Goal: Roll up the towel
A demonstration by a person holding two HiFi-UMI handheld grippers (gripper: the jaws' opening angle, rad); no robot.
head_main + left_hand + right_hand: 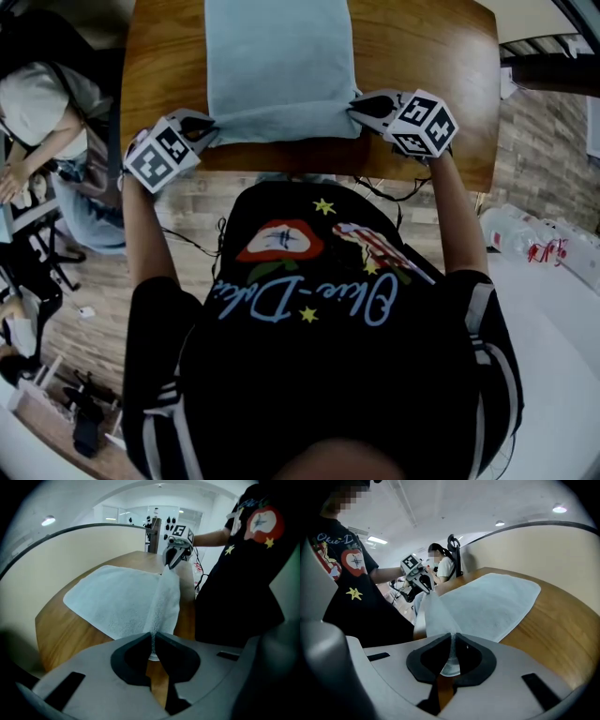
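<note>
My left gripper (152, 638) has its jaws drawn almost together, and a thin pinch of the pale blue towel (277, 66) stands upright between the pads; a small tuck of the cloth hangs just behind them. My right gripper (452, 639) is the same: its jaws are closed to a slit on the towel's other near corner, with a rounded bit of the cloth bulging below the pads. Between my two pairs of jaws the towel's near hem runs as a raised, stretched strip, from one corner straight across to the other, close in front of my black shirt (319, 309). Ahead of the jaws the rest of the towel lies spread flat on the wooden tabletop (422, 56), reaching away from me. Bare wood shows outward of each pair of jaws and past the towel's far end. Beyond the tabletop's far rim a curved cream wall (56, 555) rises. Farther off, past my left jaws as the right gripper view sees them, another person (443, 566) in a white top sits, and ceiling lights (560, 509) glow overhead.
</note>
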